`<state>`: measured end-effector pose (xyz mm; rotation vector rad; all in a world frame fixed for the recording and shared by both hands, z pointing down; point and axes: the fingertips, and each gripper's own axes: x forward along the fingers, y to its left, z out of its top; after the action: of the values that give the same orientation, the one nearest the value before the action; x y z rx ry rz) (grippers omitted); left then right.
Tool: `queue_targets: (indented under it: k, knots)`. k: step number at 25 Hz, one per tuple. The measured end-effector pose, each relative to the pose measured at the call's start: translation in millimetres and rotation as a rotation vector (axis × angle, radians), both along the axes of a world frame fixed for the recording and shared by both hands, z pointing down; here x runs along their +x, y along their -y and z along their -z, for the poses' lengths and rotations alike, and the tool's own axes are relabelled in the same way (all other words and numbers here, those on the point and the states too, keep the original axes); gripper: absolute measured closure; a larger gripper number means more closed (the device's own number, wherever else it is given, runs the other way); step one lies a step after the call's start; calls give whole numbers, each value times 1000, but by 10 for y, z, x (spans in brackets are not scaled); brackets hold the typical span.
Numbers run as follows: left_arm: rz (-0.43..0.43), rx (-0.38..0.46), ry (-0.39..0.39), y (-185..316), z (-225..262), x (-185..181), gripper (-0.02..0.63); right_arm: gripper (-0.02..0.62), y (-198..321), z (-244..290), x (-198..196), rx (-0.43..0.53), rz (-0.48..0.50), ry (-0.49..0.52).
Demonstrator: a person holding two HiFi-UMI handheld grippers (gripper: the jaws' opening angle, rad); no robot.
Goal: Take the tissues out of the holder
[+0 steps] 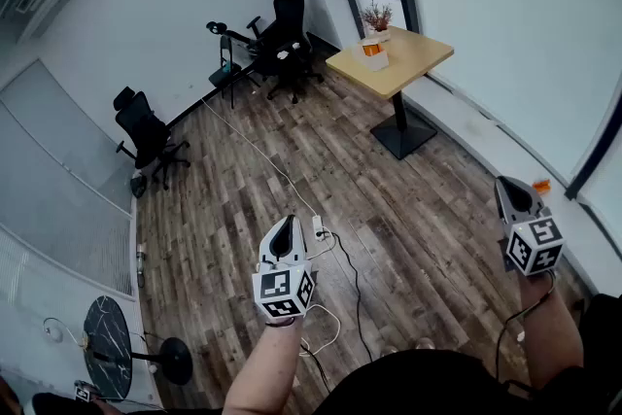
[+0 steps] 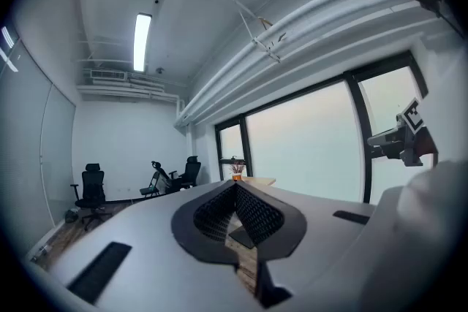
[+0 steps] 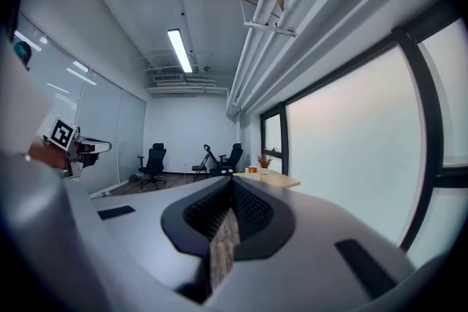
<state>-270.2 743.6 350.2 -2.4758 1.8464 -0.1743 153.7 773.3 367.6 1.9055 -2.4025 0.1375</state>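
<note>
Tissue holder [image 1: 374, 53]: wooden table's [image 1: 413, 63] far edge, beside the plant [image 1: 376, 15], well apart from me.
Left gripper [image 1: 288, 223]: my fingers together, empty.
Right gripper [image 1: 506, 187]: my fingers together, empty.

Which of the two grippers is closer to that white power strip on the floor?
Left. The left gripper shows just left of the power strip in the head view; the right gripper is far off to its right, by the window wall.

The left gripper [image 1: 287, 228] and right gripper [image 1: 511, 190] are pale grey shells with black ribbed jaws and black-and-white marker cubes [image 1: 284, 293].
</note>
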Motion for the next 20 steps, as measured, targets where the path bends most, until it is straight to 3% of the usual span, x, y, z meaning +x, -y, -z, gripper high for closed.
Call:
queue_targets:
  k: [6, 12, 20]
  knots:
    - [26, 39, 5, 165, 287, -49, 601, 589, 108, 27, 13, 2, 10, 28]
    - [47, 30, 17, 312, 162, 25, 601, 589, 391, -38, 151, 11, 10, 69]
    - [30, 40, 12, 1063, 98, -23, 601, 589, 1032, -89, 188, 3, -25, 59]
